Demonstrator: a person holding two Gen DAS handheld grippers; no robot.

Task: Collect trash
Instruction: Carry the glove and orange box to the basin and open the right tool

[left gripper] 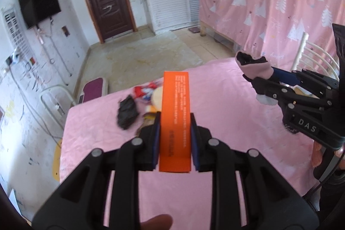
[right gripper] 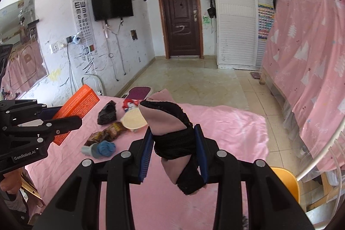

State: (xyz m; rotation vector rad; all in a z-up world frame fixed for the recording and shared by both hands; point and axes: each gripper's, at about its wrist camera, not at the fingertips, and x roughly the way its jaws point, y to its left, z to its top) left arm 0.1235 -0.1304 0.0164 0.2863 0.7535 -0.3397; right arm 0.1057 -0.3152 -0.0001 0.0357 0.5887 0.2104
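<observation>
You have a long orange box (left gripper: 175, 120) with fine printed text clamped lengthwise in your left gripper (left gripper: 175, 139), lifted above the pink-covered table (left gripper: 226, 105). Your right gripper (right gripper: 174, 150) pinches a crumpled pink and black cloth piece (right gripper: 170, 128). On the table lie a black crumpled wrapper (right gripper: 107, 115), a brown snack wrapper (right gripper: 107, 133), a red and white wrapper (right gripper: 129, 104), a cream bowl (right gripper: 134, 121), and a blue wad (right gripper: 106, 148) touching a grey cup (right gripper: 90, 150).

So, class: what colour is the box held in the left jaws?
Orange box, with small pale print; clearest in the left wrist view.
</observation>
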